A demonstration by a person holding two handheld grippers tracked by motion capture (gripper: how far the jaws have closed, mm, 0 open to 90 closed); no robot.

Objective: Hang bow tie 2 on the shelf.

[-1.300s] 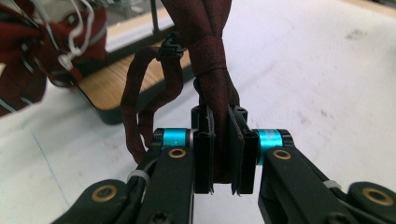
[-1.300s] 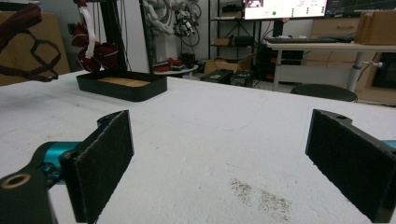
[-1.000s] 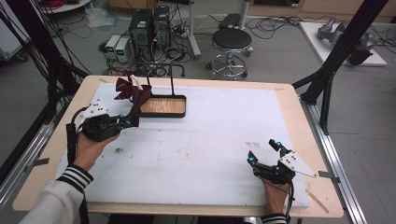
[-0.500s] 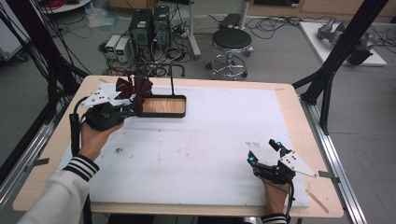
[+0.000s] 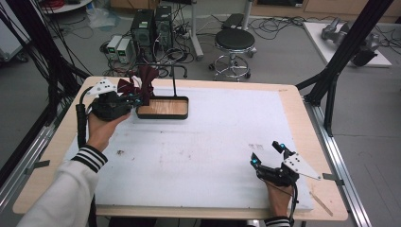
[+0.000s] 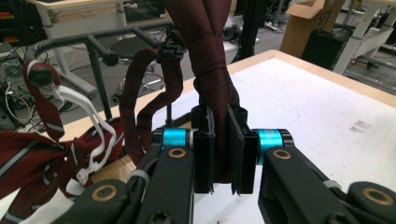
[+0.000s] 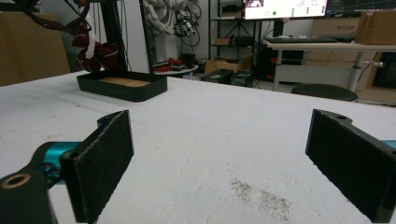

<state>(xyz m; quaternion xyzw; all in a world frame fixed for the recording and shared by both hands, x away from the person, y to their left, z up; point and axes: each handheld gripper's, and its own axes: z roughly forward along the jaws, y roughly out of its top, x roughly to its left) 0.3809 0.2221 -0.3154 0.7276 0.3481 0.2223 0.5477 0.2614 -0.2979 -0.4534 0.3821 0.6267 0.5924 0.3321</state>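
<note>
High view: white-covered worktop (image 5: 213, 142) carries a black tray (image 5: 163, 108) with a wood floor at its far left; the left hand-held gripper (image 5: 135, 98) sits just left of the tray, raised, clamped tight on a dark red striped tie (image 5: 144, 85) that bunches above the tray's left end. Right hand-held gripper (image 5: 267, 153) rests well apart from the tray, near the worktop's front right, jaws spread wide with nothing between.
</note>
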